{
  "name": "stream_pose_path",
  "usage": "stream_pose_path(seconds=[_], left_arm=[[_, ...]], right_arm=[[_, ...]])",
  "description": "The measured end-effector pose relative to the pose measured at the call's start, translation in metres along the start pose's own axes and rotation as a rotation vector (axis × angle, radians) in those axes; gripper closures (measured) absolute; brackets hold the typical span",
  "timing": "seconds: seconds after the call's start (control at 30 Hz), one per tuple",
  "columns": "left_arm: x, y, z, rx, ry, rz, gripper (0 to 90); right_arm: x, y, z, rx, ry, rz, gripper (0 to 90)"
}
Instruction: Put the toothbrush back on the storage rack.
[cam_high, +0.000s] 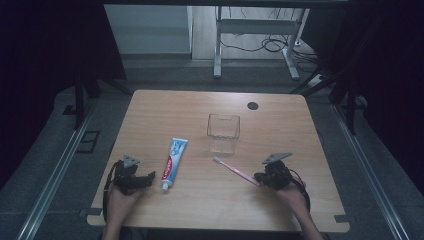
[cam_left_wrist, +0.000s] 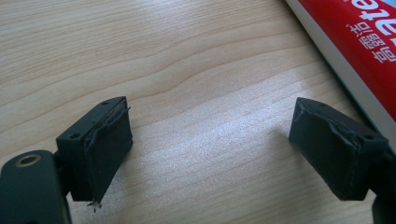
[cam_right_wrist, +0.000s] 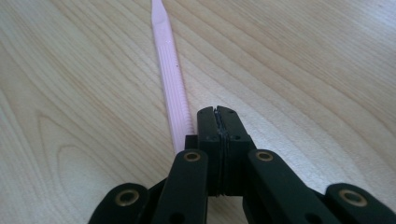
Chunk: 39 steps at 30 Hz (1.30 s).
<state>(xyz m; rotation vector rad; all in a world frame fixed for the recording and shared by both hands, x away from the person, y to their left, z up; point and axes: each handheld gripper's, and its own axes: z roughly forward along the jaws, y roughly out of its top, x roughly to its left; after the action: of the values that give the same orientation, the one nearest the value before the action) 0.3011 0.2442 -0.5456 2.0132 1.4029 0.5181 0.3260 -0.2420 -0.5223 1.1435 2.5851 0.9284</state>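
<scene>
Right gripper (cam_right_wrist: 218, 112) jaws shut beside the pink toothbrush (cam_right_wrist: 170, 74), gripping nothing; left gripper (cam_left_wrist: 210, 154) gapes empty; clear cup (cam_high: 223, 132) unfilled

You are working at a light wood-grain tabletop (cam_high: 280, 120) with a small dark round hole near its far edge. On it lie a toothpaste tube (cam_high: 174, 157) left of centre, a pink toothbrush (cam_high: 235, 171) to its right, and a clear plastic cup (cam_high: 223, 132) standing upright beyond them.
</scene>
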Motion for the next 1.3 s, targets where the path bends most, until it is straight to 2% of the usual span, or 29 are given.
stream_pose_path(seconds=[0.8, 1.07, 1.3], left_arm=[[0.000, 0.000, 0.000, -0.001, 0.000, -0.001, 13.0], [0.000, 0.000, 0.000, -0.001, 0.000, 0.000, 13.0], [0.000, 0.000, 0.000, -0.001, 0.000, 0.000, 13.0]], right_arm=[[0.033, -0.009, -0.002, 0.005, 0.080, -0.032, 86.6], [0.031, -0.002, -0.008, 0.017, 0.072, -0.041, 82.0], [0.029, 0.008, -0.010, 0.067, 0.073, -0.045, 74.4]])
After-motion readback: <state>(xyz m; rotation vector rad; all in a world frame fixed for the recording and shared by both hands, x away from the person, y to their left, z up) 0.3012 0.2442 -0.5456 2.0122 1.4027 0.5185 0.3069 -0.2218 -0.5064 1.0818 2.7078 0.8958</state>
